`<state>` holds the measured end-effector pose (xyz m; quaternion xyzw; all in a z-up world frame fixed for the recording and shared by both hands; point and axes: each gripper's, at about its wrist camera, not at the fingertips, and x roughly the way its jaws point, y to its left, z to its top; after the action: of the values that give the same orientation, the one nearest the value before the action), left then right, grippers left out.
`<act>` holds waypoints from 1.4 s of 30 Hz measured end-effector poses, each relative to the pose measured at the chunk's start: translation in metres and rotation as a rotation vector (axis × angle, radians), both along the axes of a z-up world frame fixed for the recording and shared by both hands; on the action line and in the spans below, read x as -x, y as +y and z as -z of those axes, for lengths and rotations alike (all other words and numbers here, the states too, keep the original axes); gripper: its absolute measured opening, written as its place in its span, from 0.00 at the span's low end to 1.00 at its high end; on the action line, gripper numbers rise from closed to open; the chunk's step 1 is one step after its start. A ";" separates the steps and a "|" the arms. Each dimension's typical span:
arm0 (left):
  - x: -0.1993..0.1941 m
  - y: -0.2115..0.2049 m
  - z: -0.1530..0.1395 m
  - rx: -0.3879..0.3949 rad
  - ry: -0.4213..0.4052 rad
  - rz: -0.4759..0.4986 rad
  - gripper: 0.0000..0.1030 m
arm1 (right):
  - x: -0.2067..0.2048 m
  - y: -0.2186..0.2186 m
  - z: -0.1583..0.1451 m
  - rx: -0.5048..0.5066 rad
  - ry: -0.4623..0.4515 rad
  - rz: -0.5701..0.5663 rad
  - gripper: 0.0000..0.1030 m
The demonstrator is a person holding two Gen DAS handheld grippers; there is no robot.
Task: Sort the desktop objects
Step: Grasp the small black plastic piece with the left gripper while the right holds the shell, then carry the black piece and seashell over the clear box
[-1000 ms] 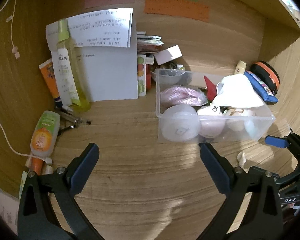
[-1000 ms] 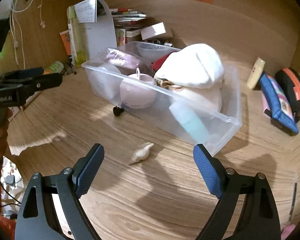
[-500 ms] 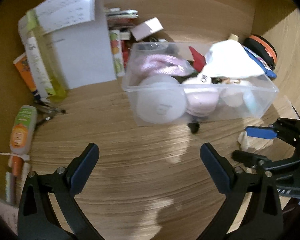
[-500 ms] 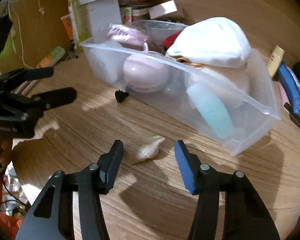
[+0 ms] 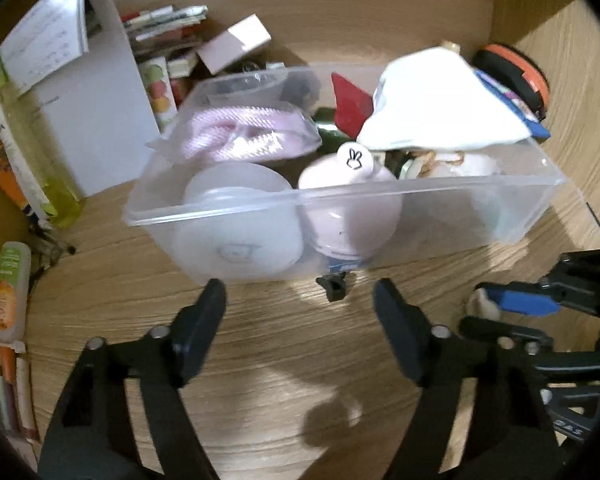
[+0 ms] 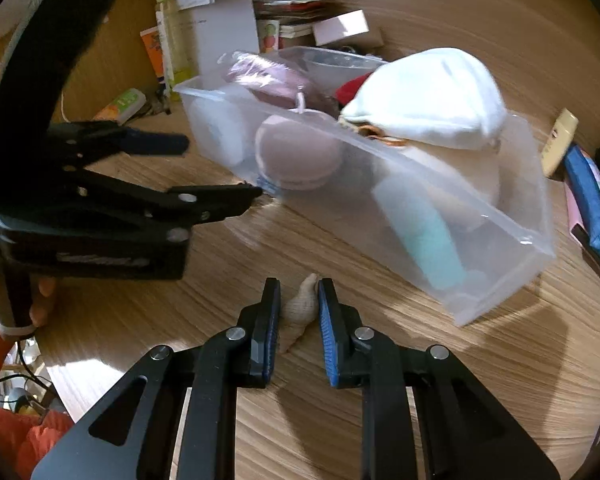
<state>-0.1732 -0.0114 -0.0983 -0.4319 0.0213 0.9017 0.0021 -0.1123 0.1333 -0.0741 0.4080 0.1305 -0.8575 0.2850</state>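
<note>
Two claws: right claw (image 6: 299,308) clamped on seashell (image 6: 300,304), left claw (image 5: 300,300) closing w/ nothing gripped; labels too blurred to read.

Small black clip (image 5: 332,286) just ahead of half-closed left gripper (image 5: 300,304), against clear bin (image 5: 440,190).

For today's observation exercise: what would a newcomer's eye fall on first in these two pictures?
First, the clear bin at centre, crammed and topped by a white cloth. Next, the right gripper in front of it, its jaws just closed on a pale shell on the desk, and the left gripper closing toward a small black piece.
</note>
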 end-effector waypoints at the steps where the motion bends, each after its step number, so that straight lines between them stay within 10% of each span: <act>1: 0.002 0.001 0.002 0.003 -0.004 -0.005 0.68 | 0.000 0.002 -0.001 0.001 0.005 0.000 0.17; 10: 0.008 0.010 0.010 0.013 -0.030 -0.018 0.56 | -0.006 0.017 -0.012 0.039 0.024 -0.033 0.17; 15: 0.003 0.016 0.010 0.003 -0.028 0.024 0.15 | -0.008 0.025 -0.014 0.059 0.024 -0.034 0.17; 42: -0.029 0.019 -0.041 0.087 0.143 0.037 0.14 | -0.003 0.058 -0.057 0.168 0.087 0.049 0.17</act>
<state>-0.1439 0.0072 -0.0572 -0.3657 0.0687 0.9282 -0.0014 -0.1089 0.1916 -0.0174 0.3483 0.0606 -0.8889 0.2913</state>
